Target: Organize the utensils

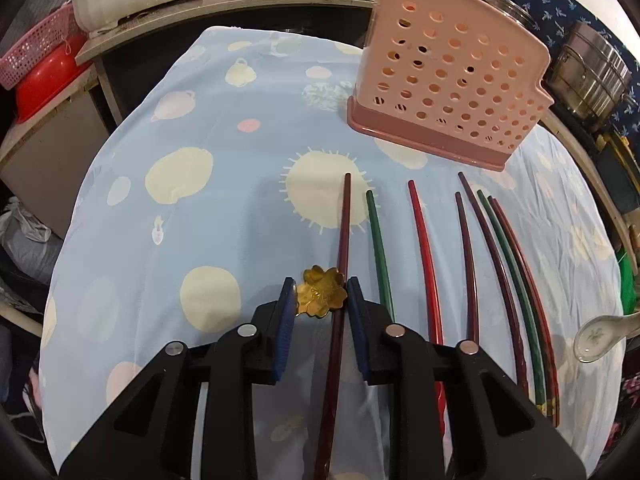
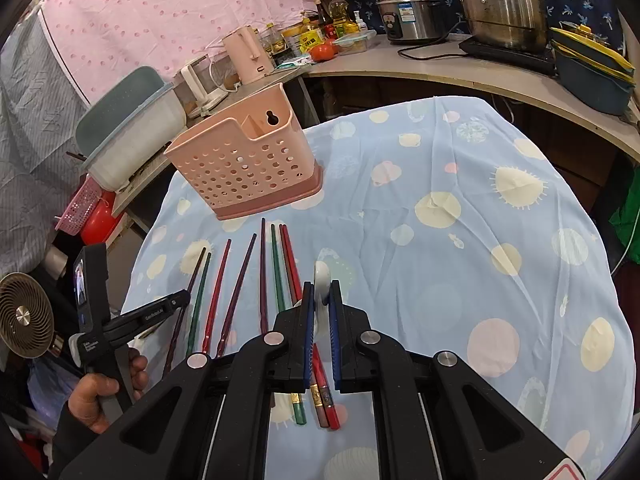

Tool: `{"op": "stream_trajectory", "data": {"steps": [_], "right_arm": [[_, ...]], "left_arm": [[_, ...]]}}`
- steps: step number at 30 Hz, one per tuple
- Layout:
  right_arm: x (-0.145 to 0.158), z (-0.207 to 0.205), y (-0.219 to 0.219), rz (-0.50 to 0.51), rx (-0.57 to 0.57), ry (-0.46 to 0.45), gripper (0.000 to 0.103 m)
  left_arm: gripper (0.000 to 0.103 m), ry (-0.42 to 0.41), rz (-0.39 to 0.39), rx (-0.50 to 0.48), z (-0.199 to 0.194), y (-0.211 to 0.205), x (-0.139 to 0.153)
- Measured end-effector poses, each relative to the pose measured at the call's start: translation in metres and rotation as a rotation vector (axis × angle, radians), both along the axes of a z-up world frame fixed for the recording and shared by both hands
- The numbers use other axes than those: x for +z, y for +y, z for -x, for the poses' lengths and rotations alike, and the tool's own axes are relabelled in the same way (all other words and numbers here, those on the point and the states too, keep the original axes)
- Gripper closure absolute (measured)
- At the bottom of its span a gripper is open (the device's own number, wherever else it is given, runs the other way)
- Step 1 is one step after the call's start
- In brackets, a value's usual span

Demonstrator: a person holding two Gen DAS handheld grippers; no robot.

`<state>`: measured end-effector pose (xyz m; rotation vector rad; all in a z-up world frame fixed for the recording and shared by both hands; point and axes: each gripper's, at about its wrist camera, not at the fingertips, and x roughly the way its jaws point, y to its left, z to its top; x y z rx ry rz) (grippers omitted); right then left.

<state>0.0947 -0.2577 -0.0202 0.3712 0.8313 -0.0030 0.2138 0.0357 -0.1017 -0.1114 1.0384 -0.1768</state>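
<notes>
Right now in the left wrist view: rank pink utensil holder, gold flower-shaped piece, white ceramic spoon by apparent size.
1. pink utensil holder, clearly largest.
2. gold flower-shaped piece and white ceramic spoon: they look alike; the spoon is cut off at the edge, so no ranking.

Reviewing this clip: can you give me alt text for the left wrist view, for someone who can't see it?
The left gripper hangs open over a blue patterned tablecloth, a dark maroon chopstick and a small gold flower-shaped piece between its fingers. More green, red and maroon chopsticks lie to the right, before a pink perforated utensil holder. A white ceramic spoon shows at the right edge.
</notes>
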Motion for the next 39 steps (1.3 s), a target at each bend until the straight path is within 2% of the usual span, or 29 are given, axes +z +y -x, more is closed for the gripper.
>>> {"op": "stream_trajectory", "data": {"steps": [4,9,20,26,33,39], "right_arm": [[0.000,-0.001,0.001,0.001,0.001,-0.001,0.096],[0.003,0.000,0.003,0.002,0.004,-0.008,0.096],[0.006,0.003,0.004,0.000,0.010,-0.017,0.096],[0.006,0.004,0.004,0.000,0.011,-0.017,0.096],[0.007,0.004,0.008,0.001,0.012,-0.010,0.096],[0.012,0.002,0.011,0.017,0.021,-0.017,0.096]], "left_arm": [[0.091,0.001,0.019,-0.006,0.001,0.002,0.004],[0.097,-0.005,0.042,-0.015,0.004,0.003,0.012],[0.099,-0.008,0.030,-0.006,0.007,0.008,0.010],[0.095,-0.004,0.000,0.013,0.004,0.011,0.006],[0.096,0.002,0.014,0.016,0.002,0.019,0.001],[0.100,-0.010,0.051,0.018,0.007,0.022,0.020]]}}
